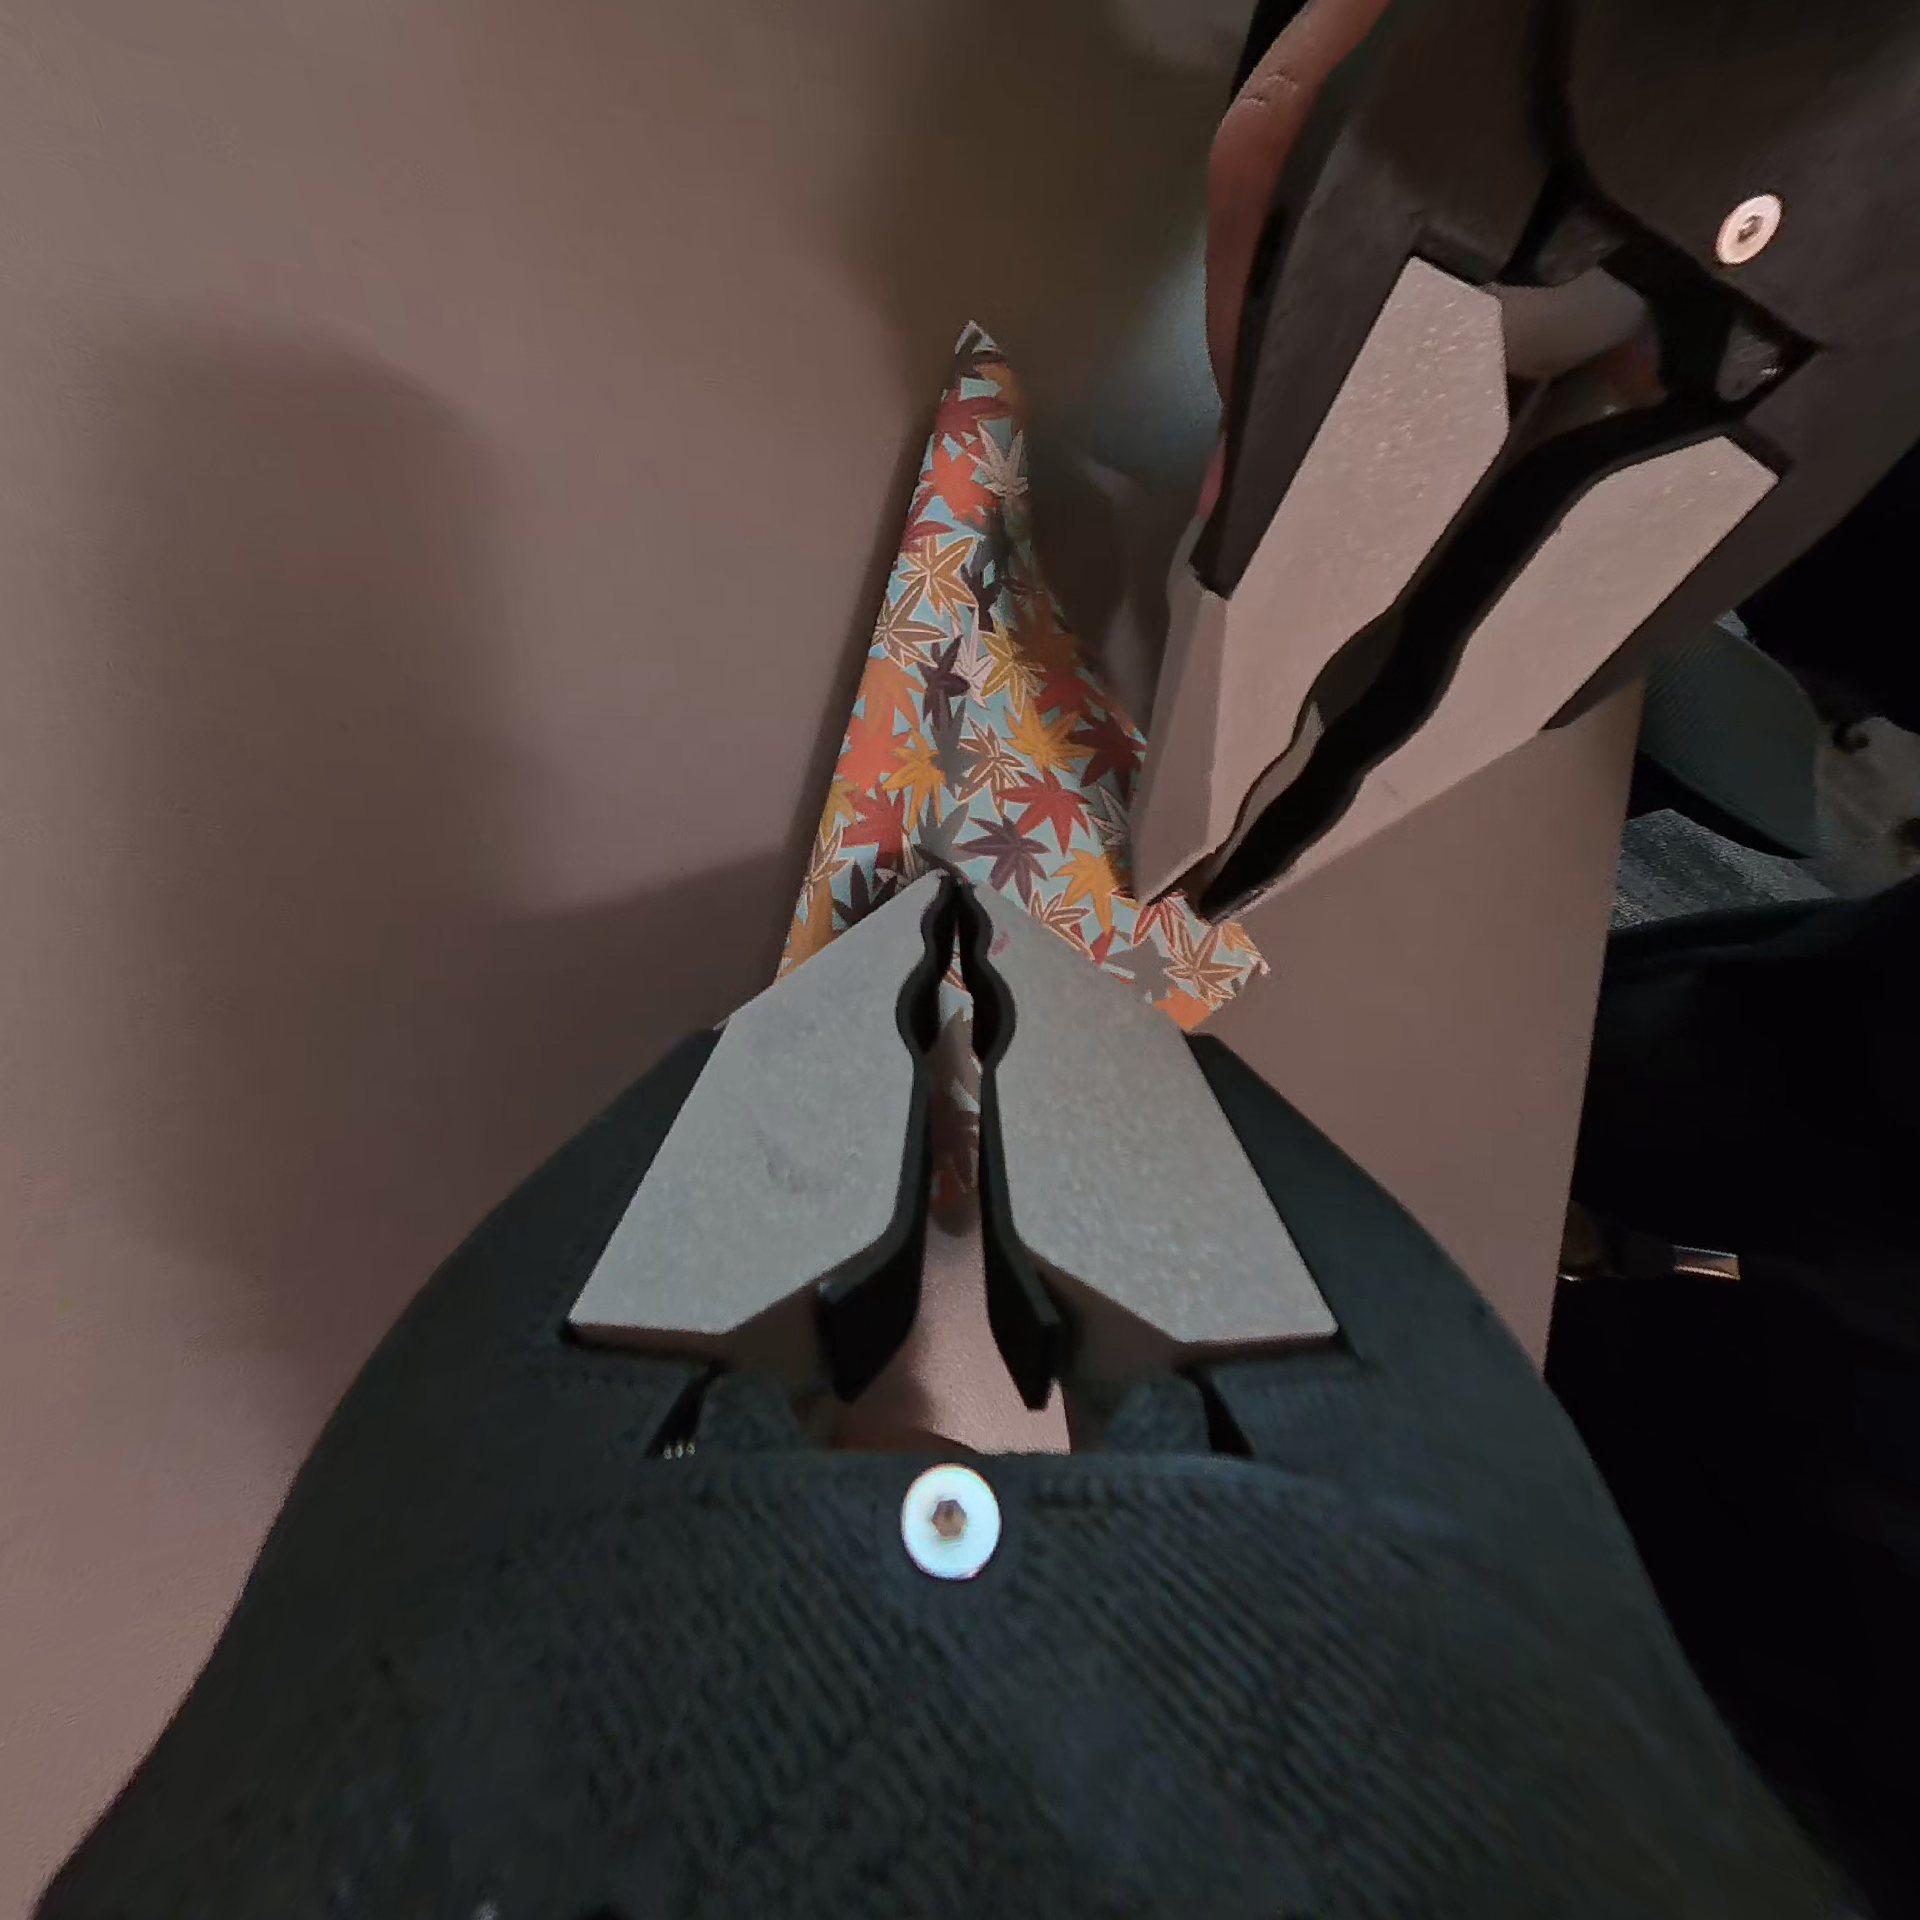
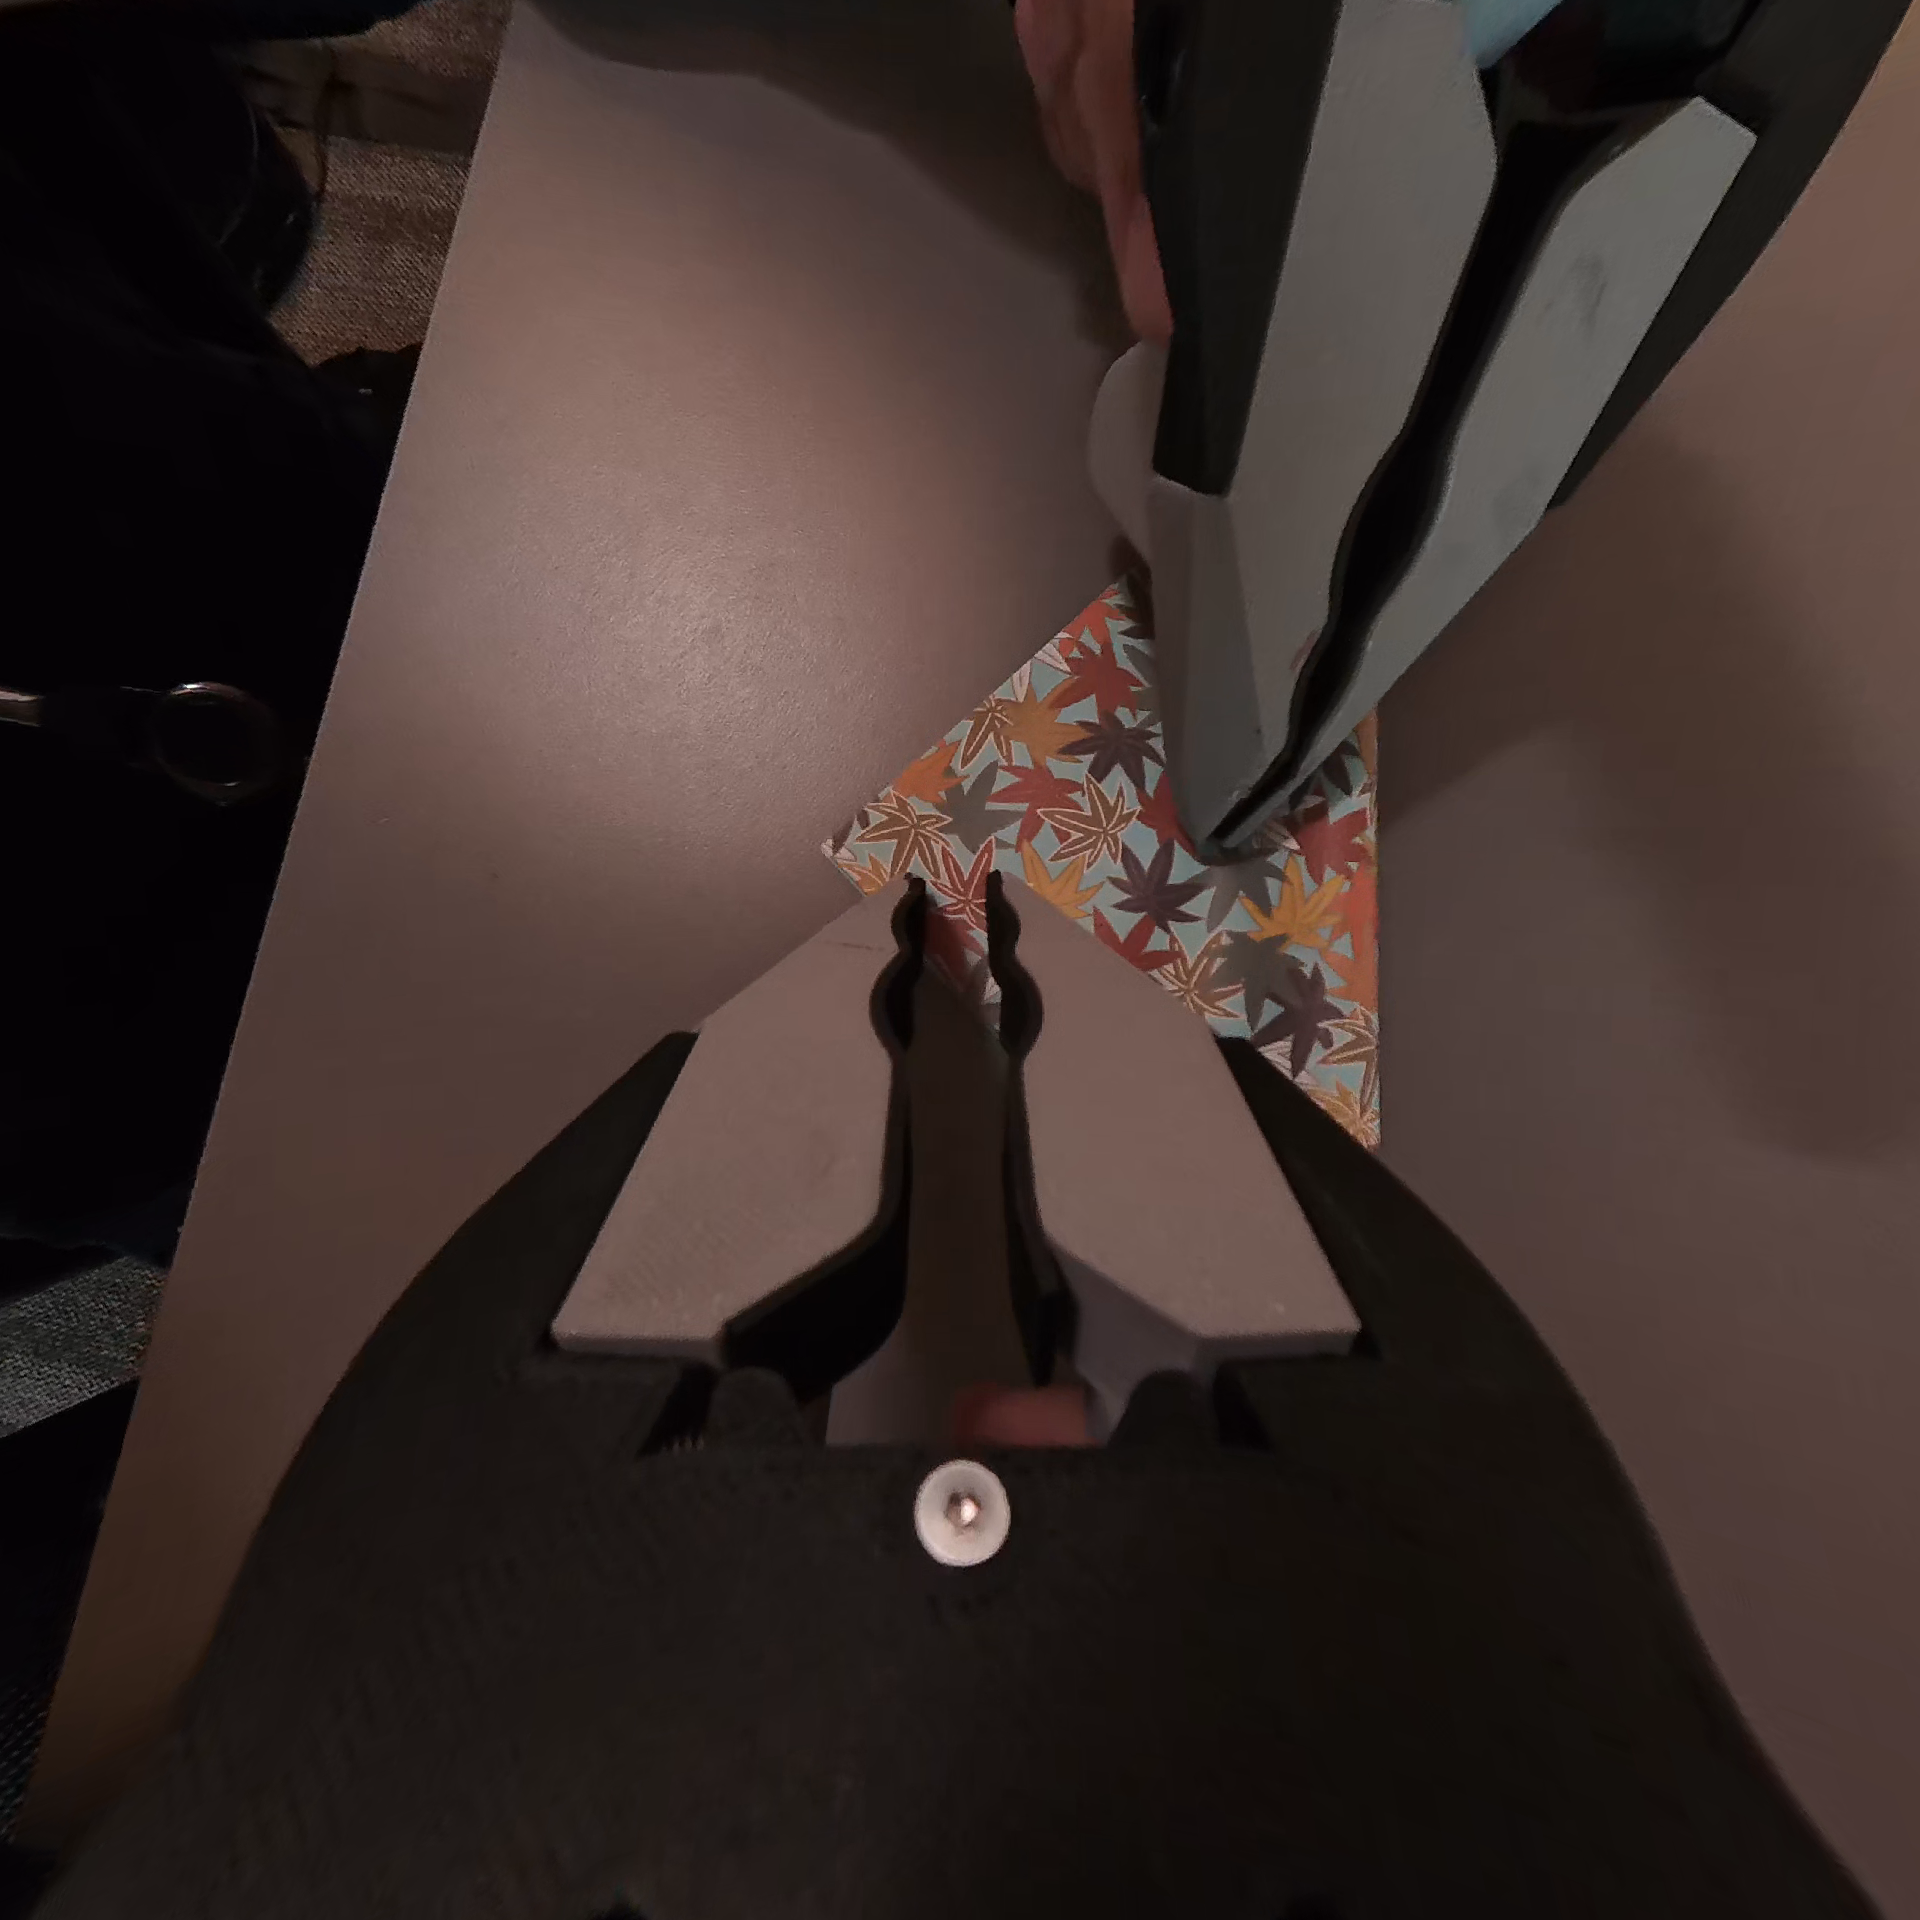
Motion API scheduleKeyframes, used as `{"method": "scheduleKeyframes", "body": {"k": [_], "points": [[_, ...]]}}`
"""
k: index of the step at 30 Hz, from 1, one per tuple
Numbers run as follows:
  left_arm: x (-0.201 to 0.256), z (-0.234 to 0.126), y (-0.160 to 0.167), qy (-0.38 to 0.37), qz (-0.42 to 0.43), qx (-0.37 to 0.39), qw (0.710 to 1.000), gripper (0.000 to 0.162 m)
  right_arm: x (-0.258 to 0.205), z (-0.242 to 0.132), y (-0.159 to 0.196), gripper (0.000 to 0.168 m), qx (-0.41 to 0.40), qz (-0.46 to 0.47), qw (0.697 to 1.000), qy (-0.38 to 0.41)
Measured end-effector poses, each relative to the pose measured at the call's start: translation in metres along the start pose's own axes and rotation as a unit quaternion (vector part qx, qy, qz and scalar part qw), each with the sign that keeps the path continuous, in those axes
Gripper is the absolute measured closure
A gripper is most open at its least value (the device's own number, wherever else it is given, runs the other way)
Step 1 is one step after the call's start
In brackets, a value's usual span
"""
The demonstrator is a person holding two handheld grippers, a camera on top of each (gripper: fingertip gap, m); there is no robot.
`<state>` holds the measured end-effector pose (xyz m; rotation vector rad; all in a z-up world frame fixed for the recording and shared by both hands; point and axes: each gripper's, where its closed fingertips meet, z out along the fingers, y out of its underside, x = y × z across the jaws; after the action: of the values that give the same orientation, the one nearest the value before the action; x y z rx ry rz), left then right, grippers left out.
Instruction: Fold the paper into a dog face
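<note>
The paper (image 1: 966,727) has a pattern of autumn leaves and lies folded into a triangle on the beige table (image 1: 416,727). It also shows in the right wrist view (image 2: 1091,821). My left gripper (image 1: 951,894) is shut, with its tips pressed down on the middle of the paper; the right wrist view shows it coming in from the upper right (image 2: 1221,842). My right gripper (image 2: 953,883) is open by a narrow gap, tips on the paper's edge near one corner. In the left wrist view it (image 1: 1205,899) stands at the paper's near right corner.
The table's edge (image 2: 416,364) runs along the left in the right wrist view, with a dark floor and a black ring-shaped object (image 2: 208,738) beyond it. In the left wrist view the table's edge (image 1: 1590,987) is on the right. A person's fingers (image 1: 1247,156) hold the right gripper. The tips of one gripper are about 5 cm away from the tips of the other.
</note>
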<state>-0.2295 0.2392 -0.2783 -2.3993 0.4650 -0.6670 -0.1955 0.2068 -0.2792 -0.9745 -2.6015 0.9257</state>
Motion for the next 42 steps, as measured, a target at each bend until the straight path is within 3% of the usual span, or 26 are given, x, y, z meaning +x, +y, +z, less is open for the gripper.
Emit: {"method": "scheduleKeyframes", "body": {"k": [11, 20, 25, 29, 35, 37, 42], "points": [[0.0, 0.0, 0.0, -0.012, 0.019, 0.002, 1.0, 0.162, 0.0, -0.002, -0.002, 0.15, 0.013, 0.026, 0.999, -0.031], [0.0, 0.0, 0.0, -0.016, 0.029, 0.004, 0.999, 0.162, 0.031, -0.014, -0.023, 0.145, 0.109, 0.097, 0.989, -0.017], [0.0, 0.0, 0.0, -0.015, 0.032, 0.006, 0.999, 0.162, 0.043, -0.004, -0.016, 0.142, 0.089, 0.118, 0.989, -0.006], [0.0, 0.0, 0.001, -0.016, 0.035, 0.007, 0.999, 0.162, 0.05, -0.001, -0.013, 0.153, 0.088, 0.132, 0.987, -0.01], [0.002, -0.002, 0.005, -0.002, 0.031, 0.003, 1.0, 0.162, 0.051, 0.0, -0.014, 0.157, 0.091, 0.141, 0.985, -0.026], [0.003, -0.002, 0.005, 0.004, 0.029, 0.003, 1.0, 0.162, 0.058, 0.0, -0.011, 0.168, 0.085, 0.136, 0.987, -0.001], [0.003, -0.003, 0.005, 0.008, 0.029, 0.005, 1.0, 0.162, 0.061, 0.003, -0.008, 0.168, 0.075, 0.135, 0.988, 0.012]]}}
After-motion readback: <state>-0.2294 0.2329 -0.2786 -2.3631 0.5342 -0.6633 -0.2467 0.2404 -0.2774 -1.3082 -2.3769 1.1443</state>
